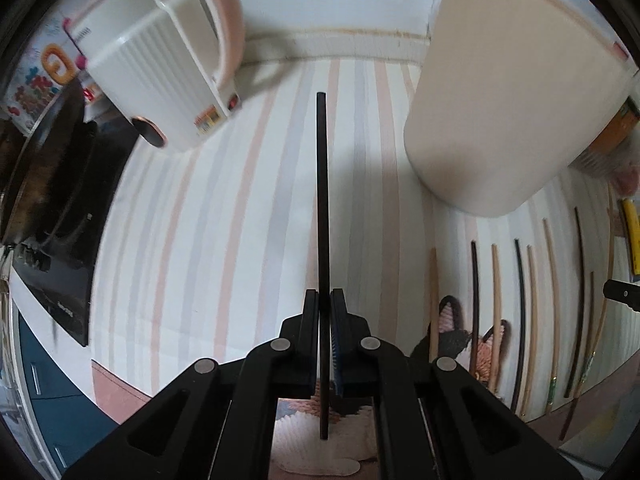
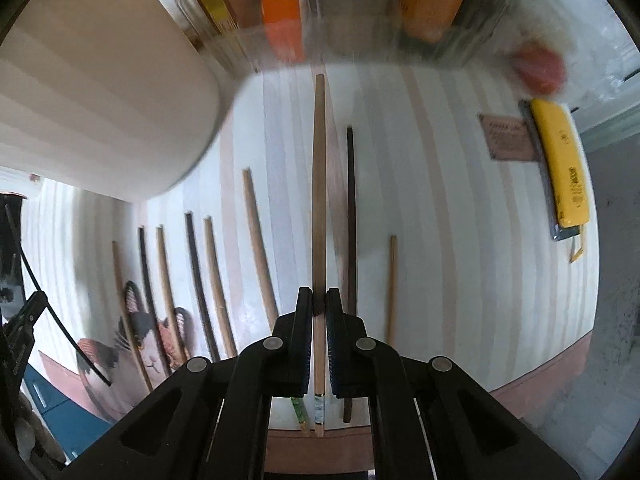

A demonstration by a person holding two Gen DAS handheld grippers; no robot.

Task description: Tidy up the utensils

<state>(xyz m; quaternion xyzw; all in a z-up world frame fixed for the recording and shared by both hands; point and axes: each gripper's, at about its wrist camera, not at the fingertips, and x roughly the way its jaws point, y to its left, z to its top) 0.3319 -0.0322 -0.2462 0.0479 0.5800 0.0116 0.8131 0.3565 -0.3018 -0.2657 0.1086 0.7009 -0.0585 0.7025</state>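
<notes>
Through the left wrist camera I see my left gripper [image 1: 324,300] pinched tight on a black chopstick [image 1: 322,200], lifted over the striped tablecloth [image 1: 224,216] — the white utensil caddy [image 1: 160,68] sits up and to the left. In the right wrist view, my right gripper [image 2: 319,300] clamps a pale wooden chopstick [image 2: 318,184]; other chopsticks [image 2: 216,272] lie in a row on the cloth beneath — mostly to its left.
</notes>
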